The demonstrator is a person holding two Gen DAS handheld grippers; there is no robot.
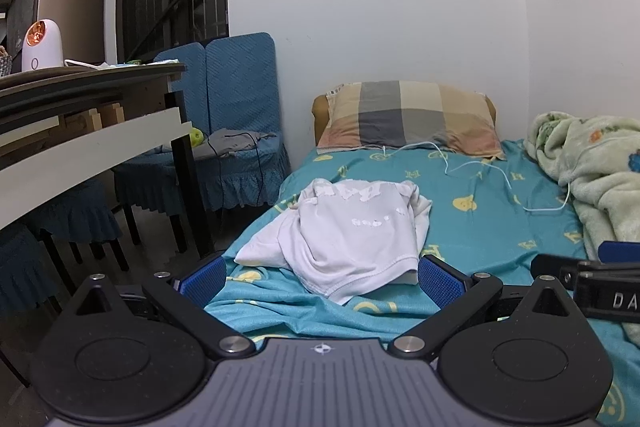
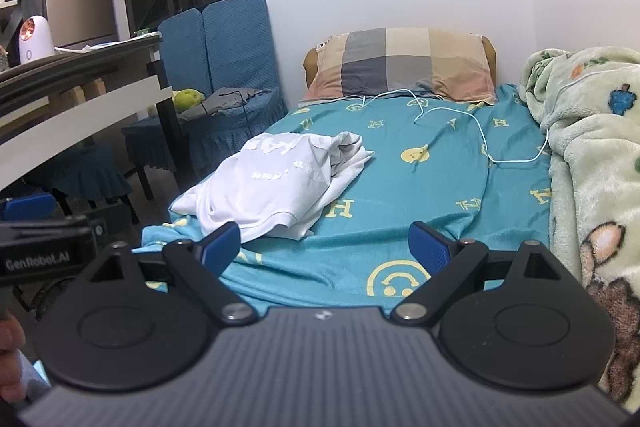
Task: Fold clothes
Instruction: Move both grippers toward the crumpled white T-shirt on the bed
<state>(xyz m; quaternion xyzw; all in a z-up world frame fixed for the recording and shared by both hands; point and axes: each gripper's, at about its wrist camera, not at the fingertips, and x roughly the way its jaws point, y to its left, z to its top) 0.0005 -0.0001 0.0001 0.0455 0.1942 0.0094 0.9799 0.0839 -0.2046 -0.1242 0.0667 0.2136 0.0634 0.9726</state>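
The left gripper has its blue fingers spread wide and grasping nothing, its pads flanking the near hem of the crumpled white shirt, with contact impossible to tell. The right gripper is likewise spread wide and empty over the teal bedsheet, the shirt lying just beyond its left finger at the bed's left edge. Farther off, a white cable trails below the checked pillow, and a pale blanket is heaped on the right.
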